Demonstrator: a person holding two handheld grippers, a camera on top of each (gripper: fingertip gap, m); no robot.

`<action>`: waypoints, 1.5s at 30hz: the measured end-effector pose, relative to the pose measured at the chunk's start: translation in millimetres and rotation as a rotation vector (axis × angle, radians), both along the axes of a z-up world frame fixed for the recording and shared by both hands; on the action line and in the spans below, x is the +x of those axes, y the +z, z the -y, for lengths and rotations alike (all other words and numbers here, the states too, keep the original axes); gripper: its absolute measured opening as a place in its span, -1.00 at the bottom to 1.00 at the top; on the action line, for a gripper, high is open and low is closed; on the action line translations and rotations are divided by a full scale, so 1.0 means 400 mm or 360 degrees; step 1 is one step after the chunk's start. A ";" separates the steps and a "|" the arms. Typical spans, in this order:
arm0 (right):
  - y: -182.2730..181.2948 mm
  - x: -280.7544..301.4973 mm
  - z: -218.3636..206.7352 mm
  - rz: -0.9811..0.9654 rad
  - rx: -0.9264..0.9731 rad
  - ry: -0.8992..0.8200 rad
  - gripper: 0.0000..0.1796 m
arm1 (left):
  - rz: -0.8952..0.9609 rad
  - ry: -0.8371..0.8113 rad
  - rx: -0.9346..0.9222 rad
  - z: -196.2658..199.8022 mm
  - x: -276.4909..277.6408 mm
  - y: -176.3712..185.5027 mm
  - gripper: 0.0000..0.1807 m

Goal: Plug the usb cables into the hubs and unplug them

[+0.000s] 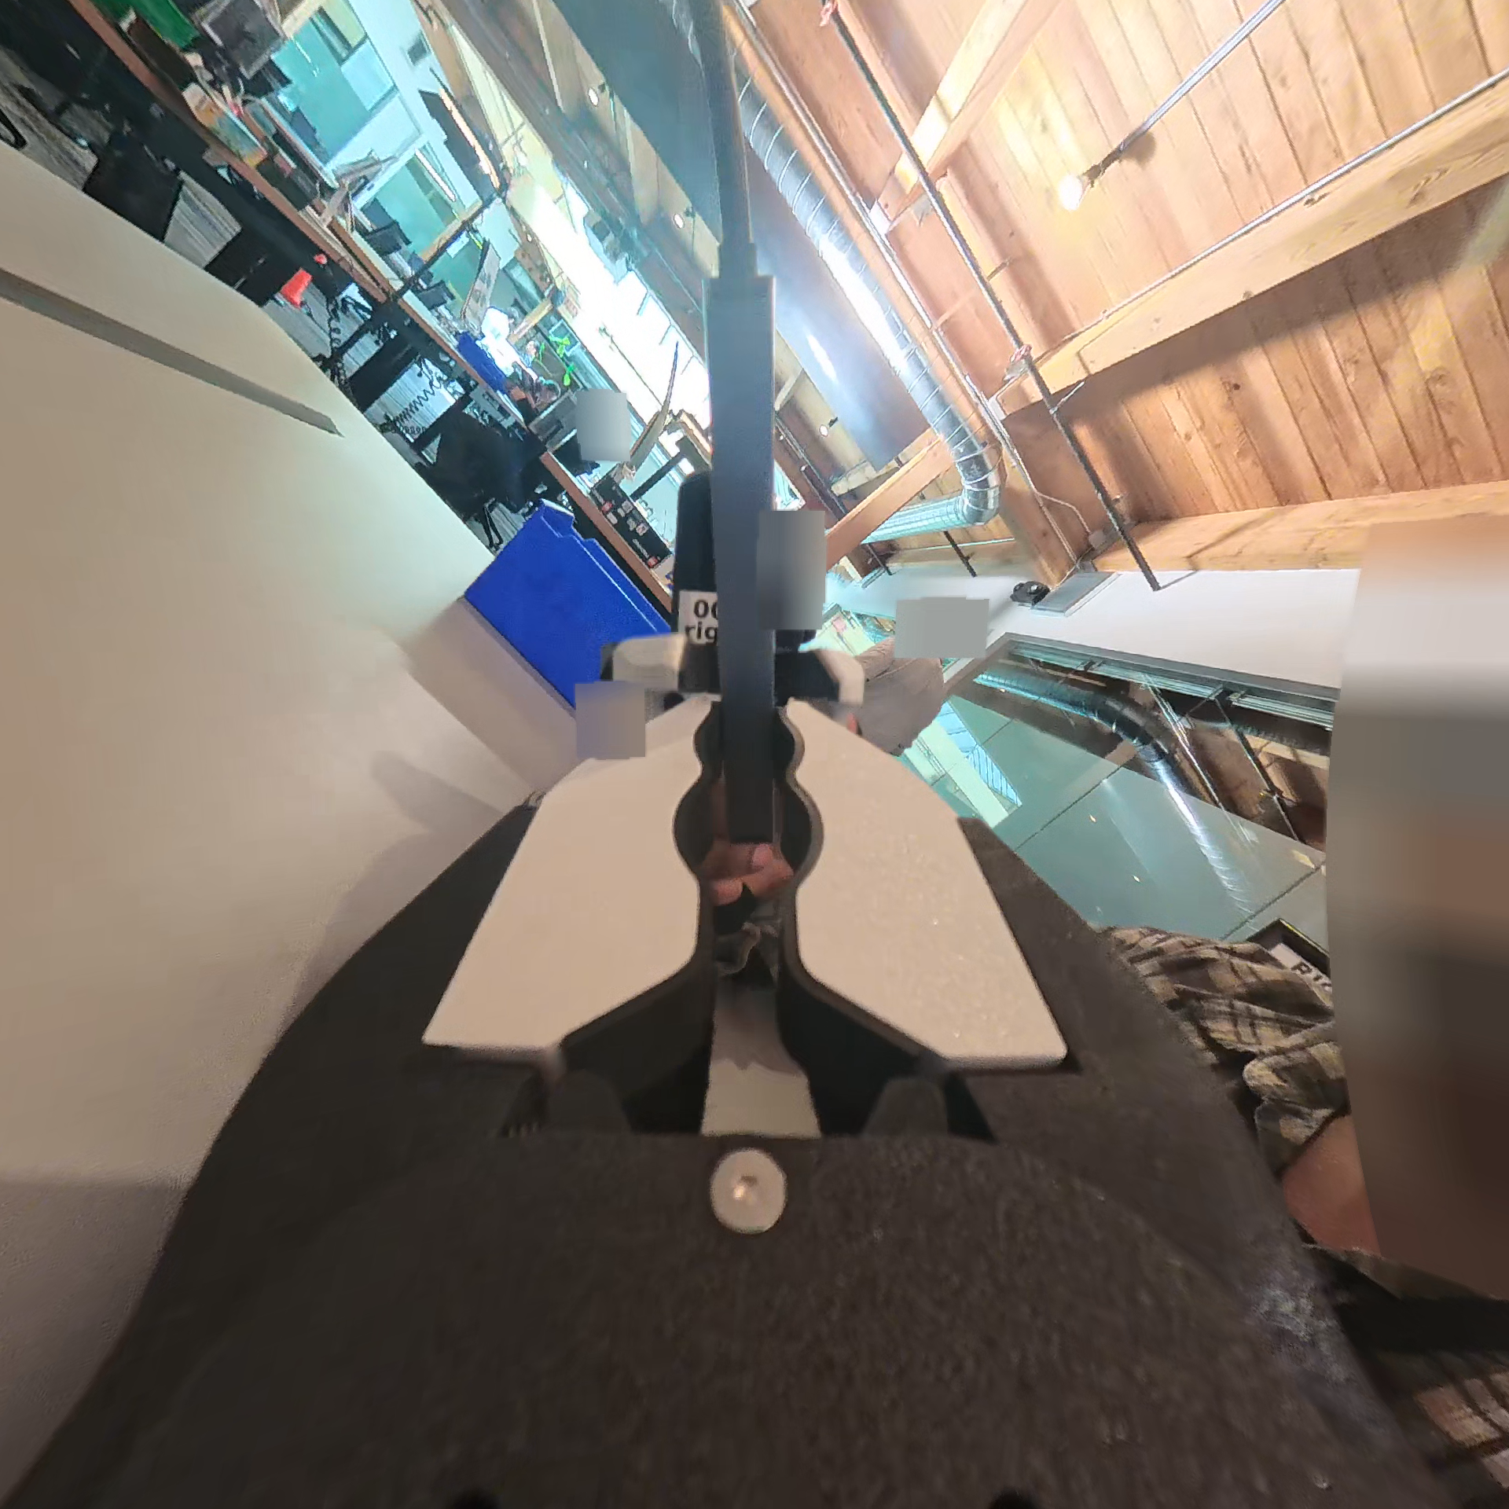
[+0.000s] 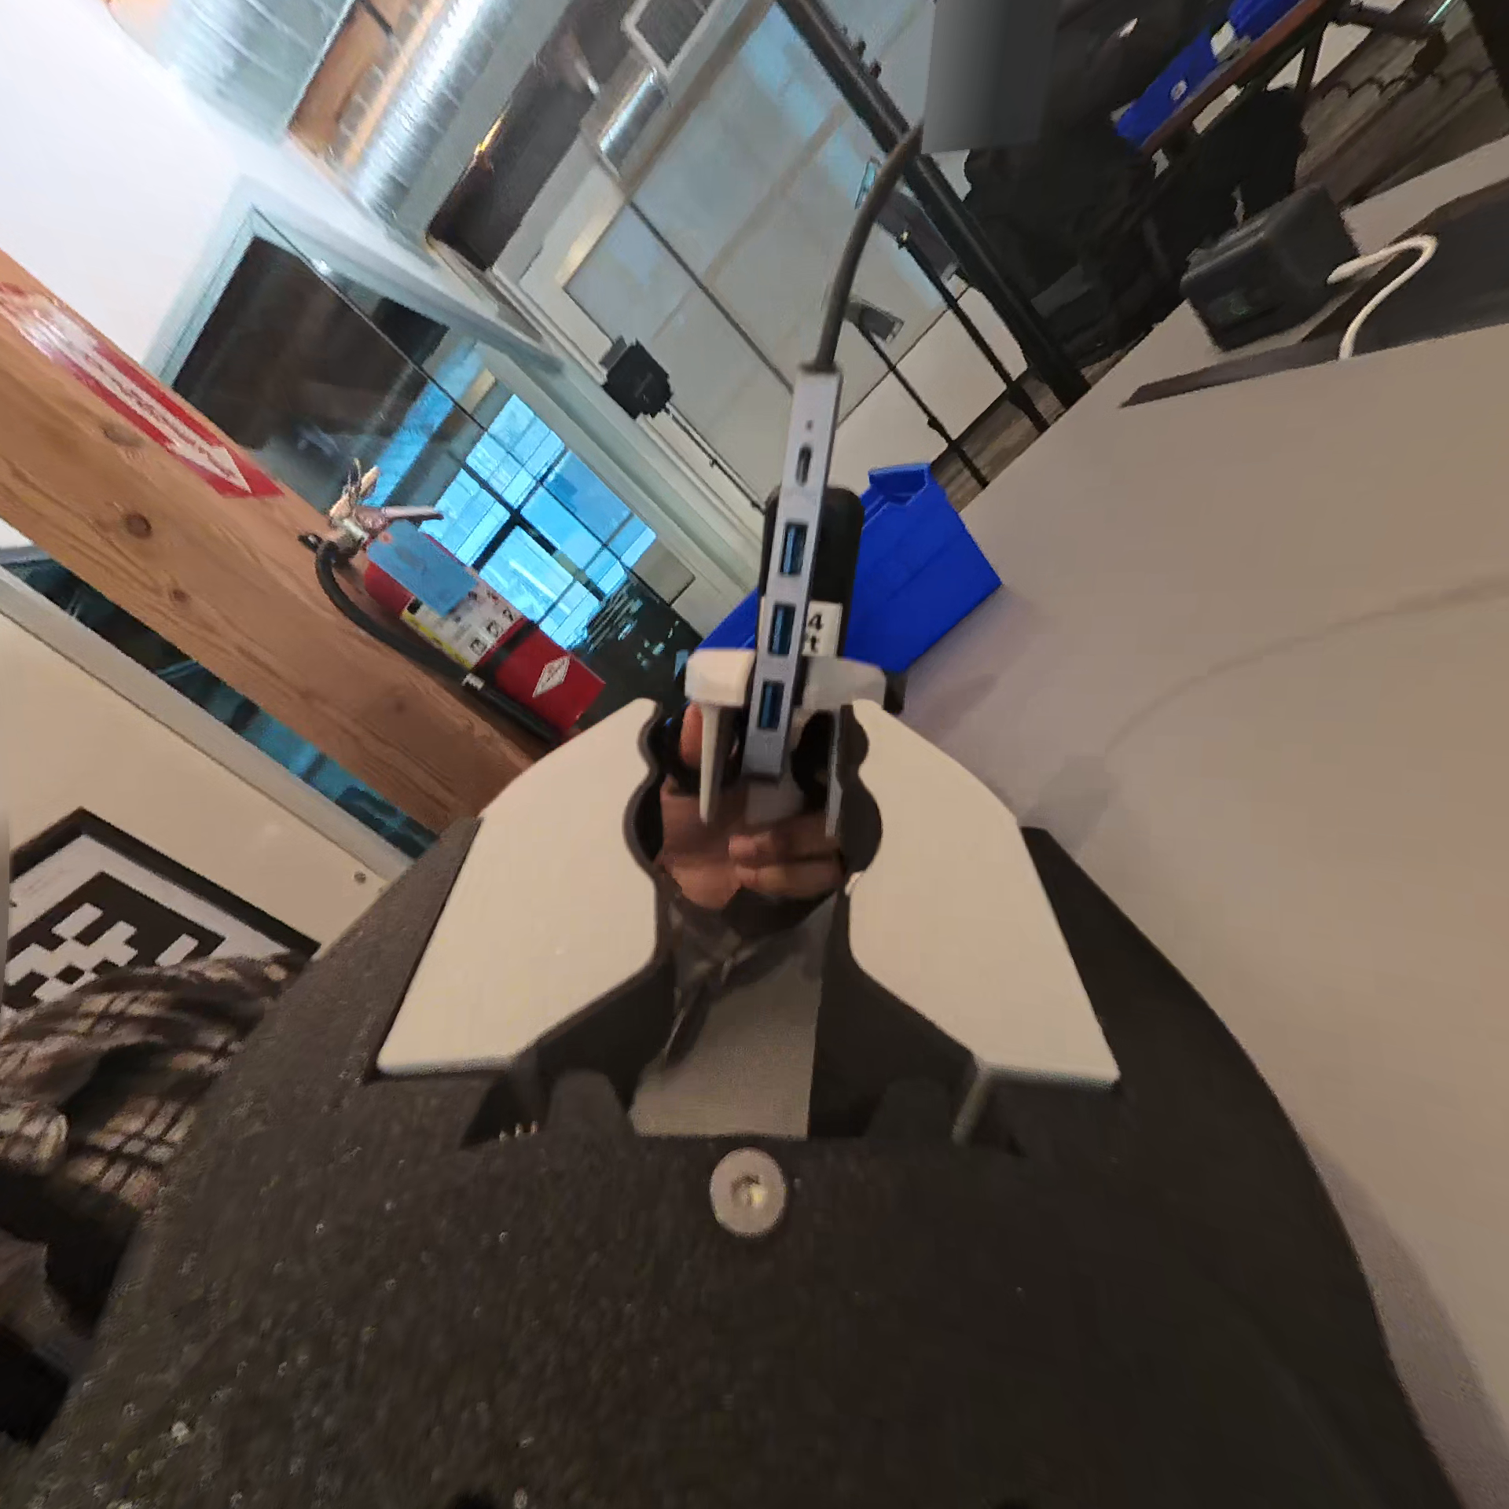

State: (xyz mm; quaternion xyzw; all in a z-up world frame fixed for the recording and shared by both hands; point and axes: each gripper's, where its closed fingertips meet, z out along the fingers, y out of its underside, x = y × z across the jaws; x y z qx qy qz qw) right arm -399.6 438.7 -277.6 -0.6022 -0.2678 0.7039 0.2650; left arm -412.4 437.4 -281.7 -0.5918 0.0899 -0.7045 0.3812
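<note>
My left gripper [image 1: 750, 718] is shut on a slim grey USB hub [image 1: 739, 490], held off the table; it shows edge-on here, with its dark cable [image 1: 727, 122] leading away. In the right wrist view the hub [image 2: 780, 629] shows three blue ports and a small port, all empty, and the left gripper [image 2: 776, 694] clasps its lower end. My right gripper [image 2: 759, 718] is open and empty, facing the hub's end. It shows behind the hub in the left wrist view [image 1: 743, 669], its white fingertips [image 1: 645, 661] spread on either side. No loose USB cable is in view.
A white table [image 1: 163, 653] lies behind, with a blue bin [image 1: 555, 604] on it, also in the right wrist view [image 2: 914, 571]. A black box with a white cable [image 2: 1266, 269] sits farther off. A fire extinguisher [image 2: 490, 637] hangs on a wooden post. A plaid sleeve [image 1: 1225, 1021] is close by. My left and right fingertips are right by each other.
</note>
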 end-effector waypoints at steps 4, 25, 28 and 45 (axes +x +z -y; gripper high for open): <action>-0.029 -0.016 0.055 0.0085 0.0022 0.0158 -0.58 | -0.0024 0.0016 0.0031 0.002 0.007 0.001 -0.87; -0.085 -0.050 0.085 0.0245 -0.0043 0.0263 -0.88 | 0.0030 0.0113 0.0083 -0.017 -0.040 0.022 -0.58; -0.092 -0.057 0.094 0.0275 -0.0039 0.0265 -0.88 | 0.0006 0.0116 0.0067 -0.020 -0.028 0.012 -0.53; -0.101 0.017 0.114 0.0457 0.0537 0.0236 -0.63 | 0.0036 0.0015 -0.0072 -0.013 -0.034 -0.009 -0.88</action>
